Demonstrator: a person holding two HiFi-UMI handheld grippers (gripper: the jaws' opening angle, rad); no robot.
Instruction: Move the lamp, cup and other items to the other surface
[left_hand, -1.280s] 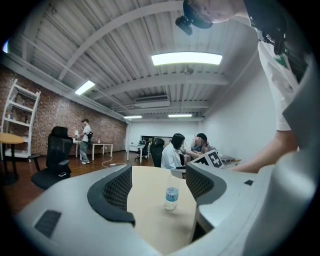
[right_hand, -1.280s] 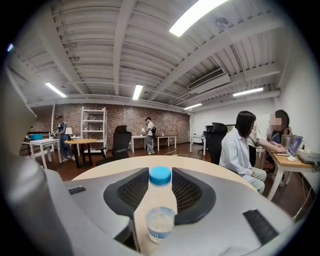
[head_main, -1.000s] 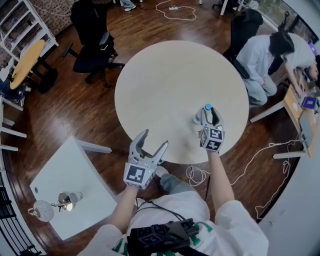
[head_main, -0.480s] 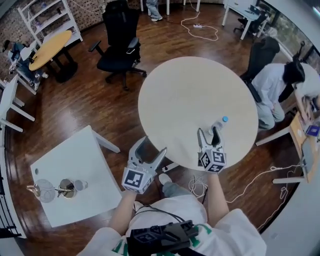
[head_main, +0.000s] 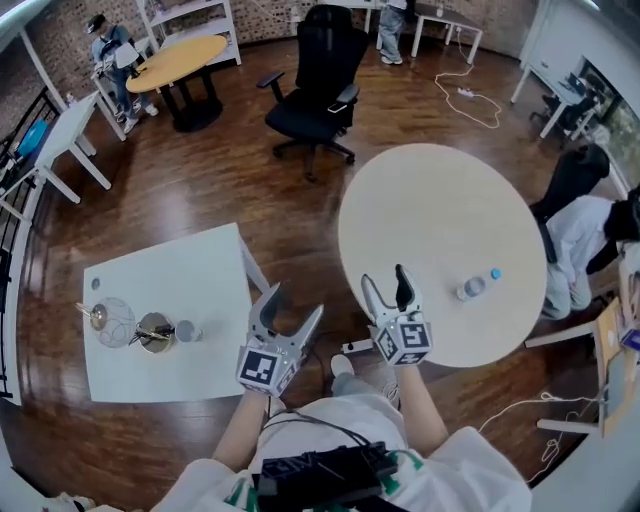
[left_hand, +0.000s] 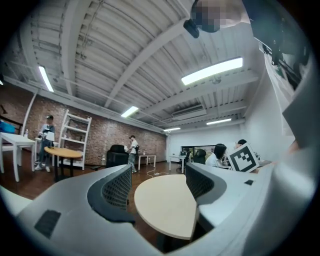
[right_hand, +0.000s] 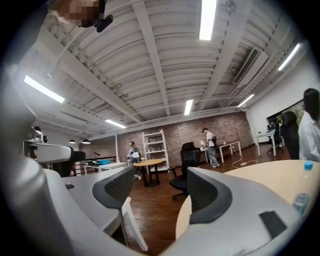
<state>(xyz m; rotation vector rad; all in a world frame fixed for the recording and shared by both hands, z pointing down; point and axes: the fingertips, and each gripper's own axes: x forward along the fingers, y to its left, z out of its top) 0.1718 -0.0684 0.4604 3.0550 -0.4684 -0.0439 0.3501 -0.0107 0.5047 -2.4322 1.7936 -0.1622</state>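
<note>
1. Left gripper: jaws stand wide apart with nothing between the pads. It is held level over the wooden floor, in the gap between the two tables. In its own view only the far round table shows through the gap.
2. Right gripper: jaws have just been opening and now stand apart, holding nothing. It is just beside the left gripper, on its right, at the near edge of the round table. Its own view shows floor and a black chair between the pads.
3. Round table: pale top, ahead and to the right of the right gripper.
4. Water bottle: clear, blue cap, standing on the round table to the right of the right gripper, apart from it. It is also seen at the right edge of that gripper's view.
5. White square table: left of the left gripper.
6. Lamp: clear globe with brass-coloured fittings, on the white table, well left of both grippers.
7. Cup: small, just beside the lamp, on the side nearer the left gripper.
8. Office chair: black, well ahead of both grippers.
</note>
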